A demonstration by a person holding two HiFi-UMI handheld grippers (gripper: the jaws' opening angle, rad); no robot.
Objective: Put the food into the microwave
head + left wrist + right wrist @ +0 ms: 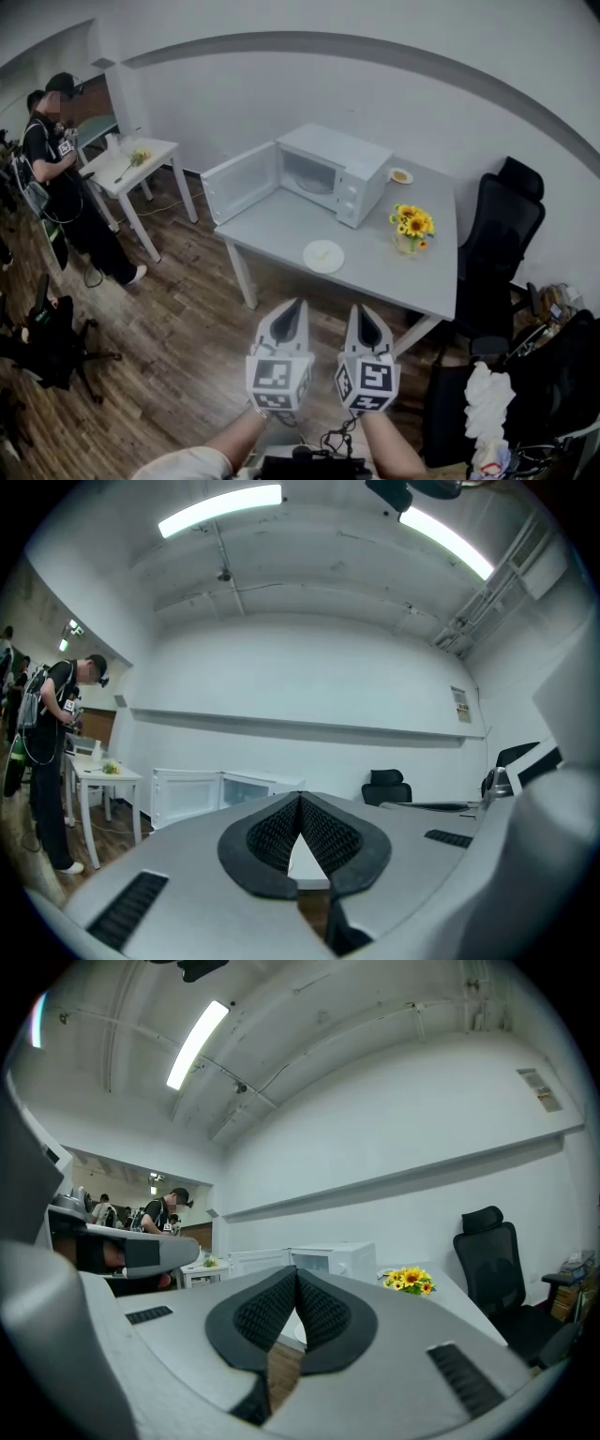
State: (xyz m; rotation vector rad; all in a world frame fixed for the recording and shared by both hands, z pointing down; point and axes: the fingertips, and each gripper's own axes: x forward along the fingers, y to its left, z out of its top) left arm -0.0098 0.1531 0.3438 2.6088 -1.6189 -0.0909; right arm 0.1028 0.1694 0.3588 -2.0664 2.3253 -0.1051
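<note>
A white microwave [328, 176] stands on a grey table [422, 272] with its door [240, 182] swung open to the left. A white plate [323, 256] with a bit of pale food lies on the table in front of it. My left gripper [298, 305] and right gripper [356, 309] hang side by side over the wooden floor, short of the table's near edge, both shut and empty. In the left gripper view the microwave [225, 792] shows beyond the shut pads [272, 834]. The right gripper view shows the microwave [328, 1260] past its shut pads [319, 1309].
A vase of yellow flowers [412, 227] and a small dish [400, 175] stand on the table's right part. A black office chair [502, 225] is at the right. A person [61, 178] stands by a small white table [131, 164] at the left. Another chair [47, 342] sits lower left.
</note>
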